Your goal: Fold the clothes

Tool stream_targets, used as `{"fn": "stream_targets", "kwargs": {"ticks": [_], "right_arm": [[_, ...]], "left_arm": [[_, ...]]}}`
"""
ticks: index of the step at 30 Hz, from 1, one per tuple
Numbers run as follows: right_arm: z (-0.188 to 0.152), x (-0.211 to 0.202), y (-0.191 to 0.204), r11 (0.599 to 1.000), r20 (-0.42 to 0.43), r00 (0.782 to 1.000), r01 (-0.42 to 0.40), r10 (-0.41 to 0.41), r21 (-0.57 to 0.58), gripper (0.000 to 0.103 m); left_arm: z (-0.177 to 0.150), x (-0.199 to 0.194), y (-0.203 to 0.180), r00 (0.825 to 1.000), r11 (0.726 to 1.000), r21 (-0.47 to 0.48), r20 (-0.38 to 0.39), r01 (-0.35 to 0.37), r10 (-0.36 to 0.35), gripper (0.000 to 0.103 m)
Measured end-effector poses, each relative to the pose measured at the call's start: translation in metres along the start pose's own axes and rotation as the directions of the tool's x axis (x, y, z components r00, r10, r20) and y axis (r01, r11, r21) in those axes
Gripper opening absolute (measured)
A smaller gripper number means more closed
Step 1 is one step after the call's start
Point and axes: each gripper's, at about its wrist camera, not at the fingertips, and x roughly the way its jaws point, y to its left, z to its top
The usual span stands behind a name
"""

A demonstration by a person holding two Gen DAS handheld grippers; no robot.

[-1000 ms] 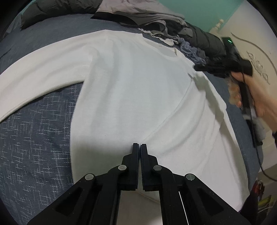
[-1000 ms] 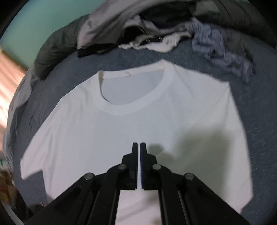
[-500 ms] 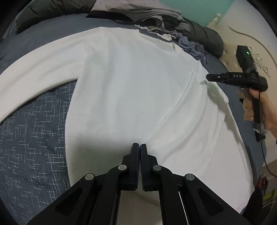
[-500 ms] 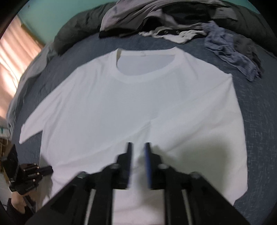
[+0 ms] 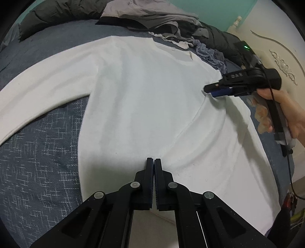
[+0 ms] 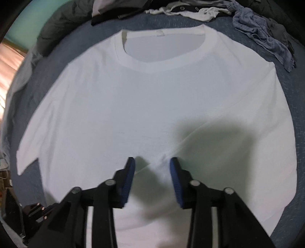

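Observation:
A white T-shirt [image 5: 143,105] lies spread flat on the blue bedspread [image 5: 38,171], collar [image 6: 164,63] at the far side. My left gripper [image 5: 153,160] is shut with nothing in it, hovering over the shirt's lower part. My right gripper [image 6: 152,164] points steeply down at the shirt's chest, its blue-padded jaws apart and closing. A small ridge of white cloth rises between the pads, which stand clear of it. The left wrist view shows the right gripper [image 5: 208,90], held by a hand [image 5: 291,110], low over the shirt near its right shoulder.
A heap of grey, dark and blue-checked clothes [image 5: 152,15] lies along the bed's far side, with a dark puffy jacket [image 5: 219,42] beside it. A cream carved headboard [image 5: 276,57] stands at the right. The left gripper [image 6: 36,208] shows at the lower left of the right wrist view.
The right gripper's jaws went from shut to apart, and it dropped closer to the shirt, moving inward over it. The left gripper stayed shut and in place.

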Motion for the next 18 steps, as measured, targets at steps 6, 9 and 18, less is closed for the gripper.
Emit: {"fn": "stream_targets", "kwargs": {"ticks": [6, 9, 18], "right_arm": [[-0.001, -0.003, -0.004, 1.0, 0.02, 1.0, 0.013, -0.013, 0.016, 0.002], [-0.003, -0.013, -0.006, 1.0, 0.053, 0.999, -0.005, 0.004, 0.018, 0.002], [0.008, -0.024, -0.012, 0.996, 0.126, 0.991, -0.061, 0.052, 0.061, 0.001]], "left_arm": [[0.001, 0.0, 0.0, 1.0, 1.0, -0.003, 0.001, 0.003, -0.003, 0.001], [0.0, -0.003, 0.001, 1.0, 1.0, -0.005, 0.003, 0.004, -0.004, 0.001], [0.002, -0.003, 0.0, 1.0, 1.0, -0.016, 0.007, 0.007, -0.007, 0.001]]}}
